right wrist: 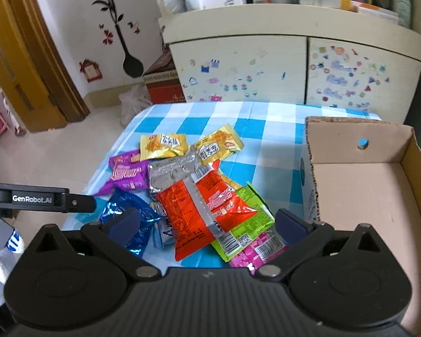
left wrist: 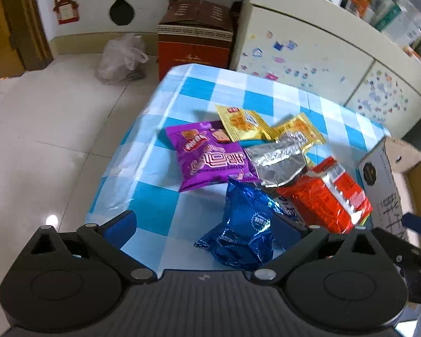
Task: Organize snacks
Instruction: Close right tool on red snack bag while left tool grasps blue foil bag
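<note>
Blue-and-white checked cloth covers the desk (right wrist: 238, 115), with a stickered cabinet (right wrist: 266, 67) beyond its far edge. Snack packets lie heaped at the near left: purple (left wrist: 210, 156), two yellow, silver (left wrist: 278, 163), orange (right wrist: 202, 207), green (right wrist: 249, 219) and blue (left wrist: 244, 224). To their right stands an open cardboard box (right wrist: 359, 185). Left hand-held gripper (left wrist: 207, 227) is spread around the blue packet; right hand-held gripper (right wrist: 207, 224) is spread over the orange one, gripping nothing.
</note>
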A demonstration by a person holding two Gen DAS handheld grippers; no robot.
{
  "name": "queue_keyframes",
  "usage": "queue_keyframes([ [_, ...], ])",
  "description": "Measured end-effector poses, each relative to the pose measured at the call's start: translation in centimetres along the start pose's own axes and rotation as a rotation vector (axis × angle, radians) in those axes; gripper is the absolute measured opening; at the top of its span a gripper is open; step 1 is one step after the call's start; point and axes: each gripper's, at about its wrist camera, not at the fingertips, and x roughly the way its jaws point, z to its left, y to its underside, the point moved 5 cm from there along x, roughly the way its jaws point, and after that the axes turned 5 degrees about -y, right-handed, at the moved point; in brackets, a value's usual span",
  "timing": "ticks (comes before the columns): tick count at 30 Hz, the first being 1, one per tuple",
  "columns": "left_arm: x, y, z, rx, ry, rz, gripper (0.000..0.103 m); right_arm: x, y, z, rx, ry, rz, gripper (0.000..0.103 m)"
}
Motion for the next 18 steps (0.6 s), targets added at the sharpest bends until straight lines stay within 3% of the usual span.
queue_keyframes([
  [9,2.2,1.8,-3.0,0.189,0.016,-0.019,0.103,1.1,-1.0,-0.5,-0.017,0.006,0.001,0.099],
  [18,4.6,2.4,-4.0,0.223,0.028,0.002,0.103,3.7,-1.1,-0.2,-0.041,-0.013,0.035,0.093],
])
